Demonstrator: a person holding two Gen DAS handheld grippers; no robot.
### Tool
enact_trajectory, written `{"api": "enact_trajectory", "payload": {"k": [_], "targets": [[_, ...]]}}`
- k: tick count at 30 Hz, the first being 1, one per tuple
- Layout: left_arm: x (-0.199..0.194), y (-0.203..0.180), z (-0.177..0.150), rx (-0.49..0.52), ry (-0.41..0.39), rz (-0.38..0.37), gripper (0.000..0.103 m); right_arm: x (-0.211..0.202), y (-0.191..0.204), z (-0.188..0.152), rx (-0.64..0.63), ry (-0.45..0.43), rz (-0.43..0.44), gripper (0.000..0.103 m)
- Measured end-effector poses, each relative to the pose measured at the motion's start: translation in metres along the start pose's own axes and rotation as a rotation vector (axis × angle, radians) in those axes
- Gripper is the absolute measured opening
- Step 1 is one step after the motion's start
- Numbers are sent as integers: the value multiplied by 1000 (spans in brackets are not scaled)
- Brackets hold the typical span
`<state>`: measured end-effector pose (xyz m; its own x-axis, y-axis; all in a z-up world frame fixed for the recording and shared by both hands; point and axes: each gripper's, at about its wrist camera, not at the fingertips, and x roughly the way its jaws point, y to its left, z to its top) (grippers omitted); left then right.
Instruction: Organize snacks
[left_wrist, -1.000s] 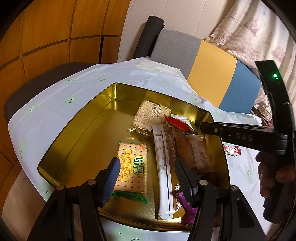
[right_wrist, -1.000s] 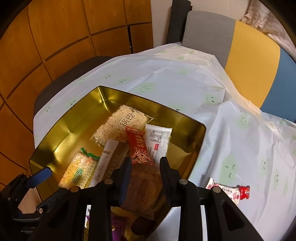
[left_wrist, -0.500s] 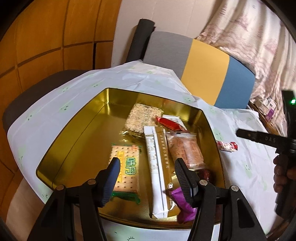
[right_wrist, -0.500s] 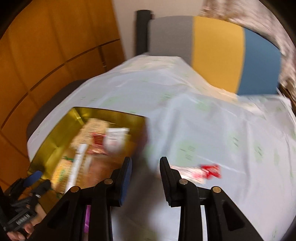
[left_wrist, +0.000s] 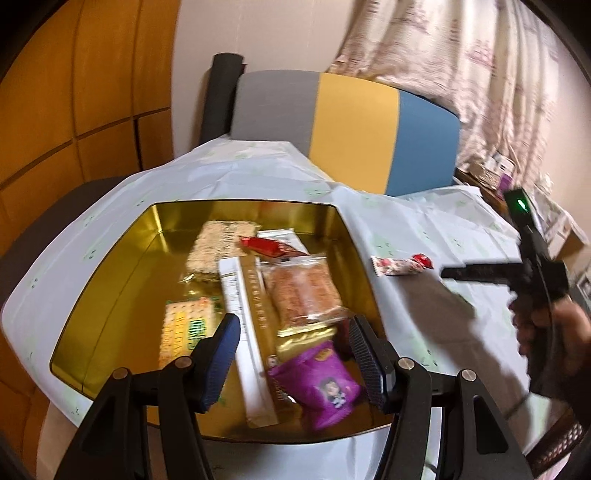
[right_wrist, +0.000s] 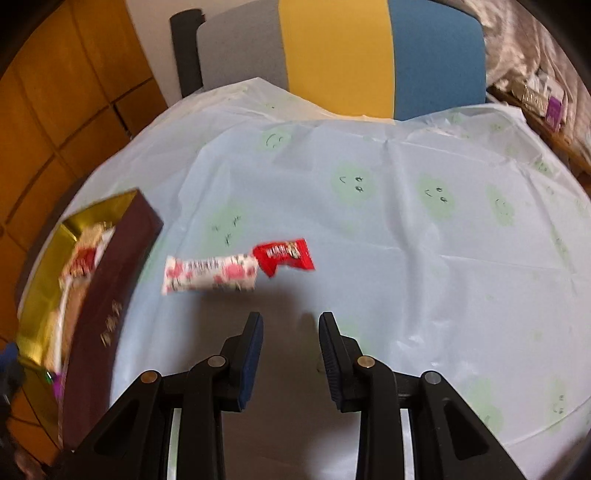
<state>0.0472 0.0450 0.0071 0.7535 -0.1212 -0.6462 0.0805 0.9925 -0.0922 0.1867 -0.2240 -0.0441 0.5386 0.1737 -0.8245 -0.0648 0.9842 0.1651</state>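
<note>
A gold tin (left_wrist: 110, 295) sits on a table under a pale cloth with green smiley faces (right_wrist: 406, 221), holding crackers (left_wrist: 188, 325), a long white-and-gold pack (left_wrist: 247, 314), a clear bag of biscuits (left_wrist: 303, 291) and a purple pouch (left_wrist: 325, 384). The left gripper (left_wrist: 291, 354) hangs over the tin's near end, jaws wide and empty. The right gripper (right_wrist: 291, 354), also parted and empty, points at a white-and-red snack bar (right_wrist: 210, 275) lying on the cloth just outside the tin, a small red packet (right_wrist: 284, 254) touching its end. A grey, yellow and blue chair back (right_wrist: 340, 55) stands behind.
</note>
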Motion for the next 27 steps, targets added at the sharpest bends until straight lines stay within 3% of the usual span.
{"api": "enact_trajectory", "payload": {"k": [6, 18, 19, 23, 27], "targets": [[0, -9, 0, 19, 6, -21, 62, 17, 4, 26, 120, 15, 70, 31], [-1, -5, 1, 6, 9, -27, 62, 54, 10, 51, 214, 61, 14, 31], [-1, -5, 1, 8, 8, -27, 62, 55, 11, 51, 203, 64, 4, 30], [-1, -5, 2, 9, 9, -28, 62, 56, 10, 51, 171, 62, -56, 6], [-4, -6, 3, 21, -3, -31, 62, 51, 1, 47, 123, 74, -68, 5]]}}
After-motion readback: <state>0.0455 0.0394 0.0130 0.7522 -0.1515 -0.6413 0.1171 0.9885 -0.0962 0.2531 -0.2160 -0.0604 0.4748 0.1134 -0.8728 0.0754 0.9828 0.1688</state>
